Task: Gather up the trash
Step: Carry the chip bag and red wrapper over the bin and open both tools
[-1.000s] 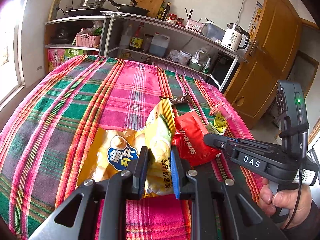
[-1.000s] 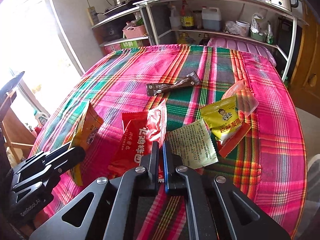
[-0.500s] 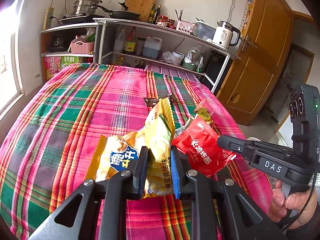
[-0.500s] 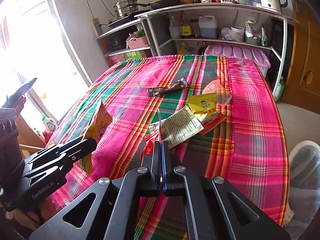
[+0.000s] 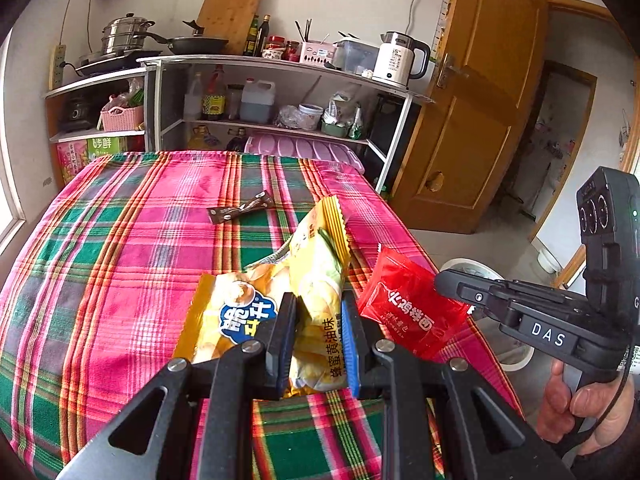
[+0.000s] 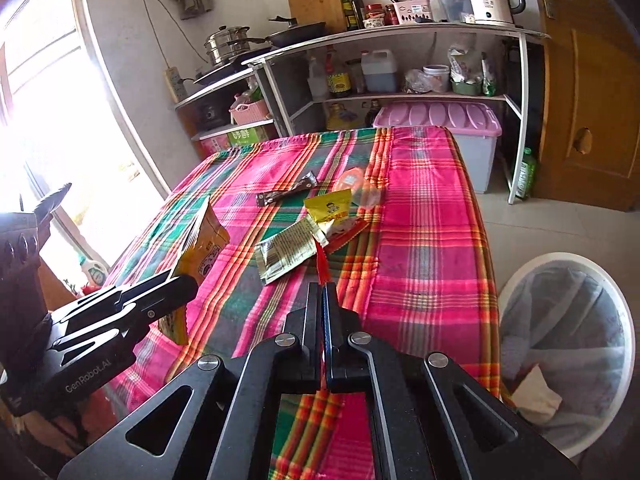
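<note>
My left gripper [image 5: 318, 306] is shut on a crumpled yellow chip bag [image 5: 308, 288] and holds it above the plaid table; the bag also shows in the right wrist view [image 6: 200, 248]. My right gripper [image 6: 322, 292] is shut on a red snack wrapper [image 5: 408, 308], seen edge-on in its own view [image 6: 321, 264], lifted near the table's right edge. Left on the cloth are a brown sachet [image 6: 286, 192], a yellow packet [image 6: 328, 210], a silver-green wrapper [image 6: 286, 252] and a clear orange wrapper [image 6: 354, 182]. A white trash bin [image 6: 568, 344] with a grey liner stands on the floor at right.
The table has a pink and green plaid cloth [image 6: 424, 216]. Behind it stand metal shelves [image 5: 280, 68] with bottles, pans and a kettle [image 5: 400, 60], and a purple-lidded storage box [image 6: 440, 120]. A wooden door [image 5: 480, 112] is at right, a bright window at left.
Both grippers have risen and drawn back from the table with their wrappers. The red wrapper has left the cloth and now hangs toward the right edge; the trash bin has come into view.
</note>
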A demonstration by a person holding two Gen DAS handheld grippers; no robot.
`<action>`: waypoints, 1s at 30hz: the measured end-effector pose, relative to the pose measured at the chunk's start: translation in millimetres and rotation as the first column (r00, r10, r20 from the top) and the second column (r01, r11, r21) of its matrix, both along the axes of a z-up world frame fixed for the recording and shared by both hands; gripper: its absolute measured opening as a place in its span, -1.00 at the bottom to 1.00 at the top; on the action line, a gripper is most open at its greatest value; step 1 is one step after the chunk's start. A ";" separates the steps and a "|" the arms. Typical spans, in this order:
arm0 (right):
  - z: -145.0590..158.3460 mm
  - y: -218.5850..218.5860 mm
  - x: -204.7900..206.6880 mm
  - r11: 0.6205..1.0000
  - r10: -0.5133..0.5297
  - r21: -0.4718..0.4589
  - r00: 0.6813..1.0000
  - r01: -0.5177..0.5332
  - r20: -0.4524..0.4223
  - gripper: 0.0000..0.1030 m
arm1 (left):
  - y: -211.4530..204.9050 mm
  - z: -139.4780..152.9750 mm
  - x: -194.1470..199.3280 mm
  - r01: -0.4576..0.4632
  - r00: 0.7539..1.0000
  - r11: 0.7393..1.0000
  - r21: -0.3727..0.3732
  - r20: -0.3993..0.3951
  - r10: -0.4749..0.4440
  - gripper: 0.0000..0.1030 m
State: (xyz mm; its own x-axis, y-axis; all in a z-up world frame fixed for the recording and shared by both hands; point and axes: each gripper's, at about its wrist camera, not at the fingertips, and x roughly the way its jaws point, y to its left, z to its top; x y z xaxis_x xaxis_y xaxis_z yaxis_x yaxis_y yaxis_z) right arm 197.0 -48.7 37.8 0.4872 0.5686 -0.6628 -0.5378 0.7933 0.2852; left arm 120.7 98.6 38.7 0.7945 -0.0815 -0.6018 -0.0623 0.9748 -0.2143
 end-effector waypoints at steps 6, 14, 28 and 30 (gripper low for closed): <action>5.1 -24.6 -1.2 0.999 -0.039 0.025 0.999 0.039 0.009 -1.00 | -27.2 5.7 8.2 0.052 0.999 0.999 0.013 0.000 -0.052 -0.56; 8.0 -65.2 1.2 0.993 -0.112 0.046 0.994 0.111 0.017 -1.00 | -65.4 12.7 26.1 0.133 0.991 0.991 0.018 0.012 -0.134 -0.56; 1.4 -162.6 10.9 0.953 -0.296 0.061 0.955 0.295 0.002 -1.00 | -150.7 12.4 65.4 0.299 0.954 0.954 0.009 0.024 -0.299 -0.57; -0.6 -175.5 12.6 0.945 -0.321 0.062 0.947 0.321 -0.003 -1.00 | -163.5 11.5 70.2 0.322 0.947 0.947 0.008 0.024 -0.322 -0.57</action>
